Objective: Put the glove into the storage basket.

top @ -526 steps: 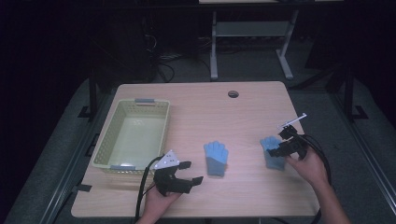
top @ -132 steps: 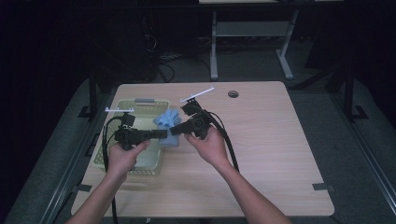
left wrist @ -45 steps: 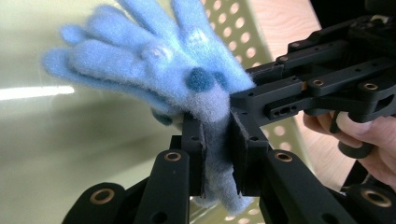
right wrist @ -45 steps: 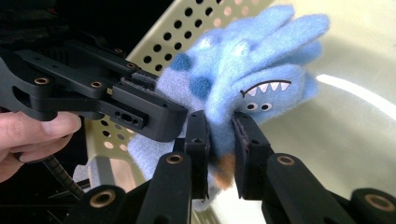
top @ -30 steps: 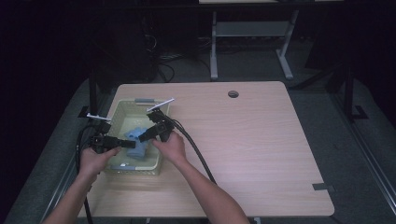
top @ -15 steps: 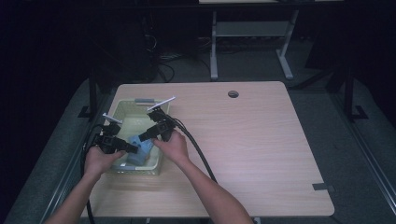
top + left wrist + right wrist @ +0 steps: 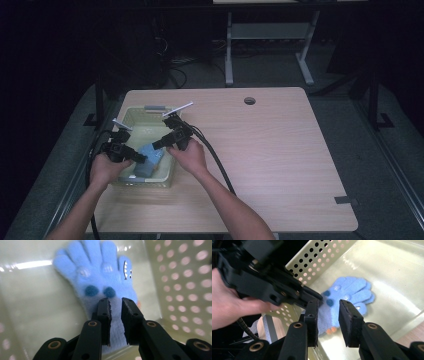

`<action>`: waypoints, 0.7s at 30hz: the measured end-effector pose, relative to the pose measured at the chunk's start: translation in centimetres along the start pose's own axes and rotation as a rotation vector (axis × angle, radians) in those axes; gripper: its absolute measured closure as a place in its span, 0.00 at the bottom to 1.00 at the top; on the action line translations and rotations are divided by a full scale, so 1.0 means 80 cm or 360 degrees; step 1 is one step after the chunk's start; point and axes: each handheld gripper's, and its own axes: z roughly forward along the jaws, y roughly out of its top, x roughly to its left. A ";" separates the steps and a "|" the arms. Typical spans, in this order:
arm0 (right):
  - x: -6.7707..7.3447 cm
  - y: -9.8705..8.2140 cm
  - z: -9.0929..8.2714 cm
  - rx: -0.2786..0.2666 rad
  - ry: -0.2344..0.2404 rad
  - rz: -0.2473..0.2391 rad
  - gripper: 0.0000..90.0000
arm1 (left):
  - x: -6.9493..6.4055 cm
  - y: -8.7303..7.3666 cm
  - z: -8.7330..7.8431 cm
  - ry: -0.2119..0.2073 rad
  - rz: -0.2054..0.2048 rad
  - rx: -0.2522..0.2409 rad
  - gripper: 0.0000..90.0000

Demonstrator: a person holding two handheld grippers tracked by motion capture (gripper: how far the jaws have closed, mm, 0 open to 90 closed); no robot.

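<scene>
One blue glove lies flat on the floor of one pale green perforated basket at the table's left side. Two hands work inside it. The left gripper, reaching in from the left, has its jaws nearly together over the glove's cuff after a brief opening and closing. The right gripper angles down from the right, jaws parted above the glove and clamping nothing.
</scene>
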 end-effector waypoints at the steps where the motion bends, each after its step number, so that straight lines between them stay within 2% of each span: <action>1: 0.000 0.000 0.000 0.0000 0.0000 0.0000 0.76 | -0.002 0.001 0.004 0.0016 0.0012 0.0017 0.86; 5: -0.001 -0.002 -0.004 -0.0001 0.0007 -0.0006 0.76 | -0.006 0.004 0.015 0.0077 0.0013 0.0097 0.84; 7: -0.002 -0.003 -0.006 -0.0012 0.0003 -0.0007 0.76 | -0.004 0.004 0.016 0.0065 0.0007 0.0100 0.84; 13: -0.006 -0.005 -0.011 -0.0037 0.0021 0.0013 0.76 | -0.001 0.004 0.005 -0.0005 -0.0010 0.0020 0.79; 19: -0.011 -0.007 -0.017 -0.0043 0.0025 0.0017 0.74 | -0.002 0.006 -0.013 -0.0097 -0.0050 -0.0118 0.74; 20: -0.011 -0.007 -0.019 -0.0054 0.0031 0.0018 0.73 | -0.002 0.006 -0.021 -0.0118 -0.0008 -0.0164 0.73; 21: -0.011 -0.007 -0.023 -0.0062 0.0037 0.0006 0.71 | -0.003 0.005 -0.024 -0.0119 -0.0005 -0.0194 0.73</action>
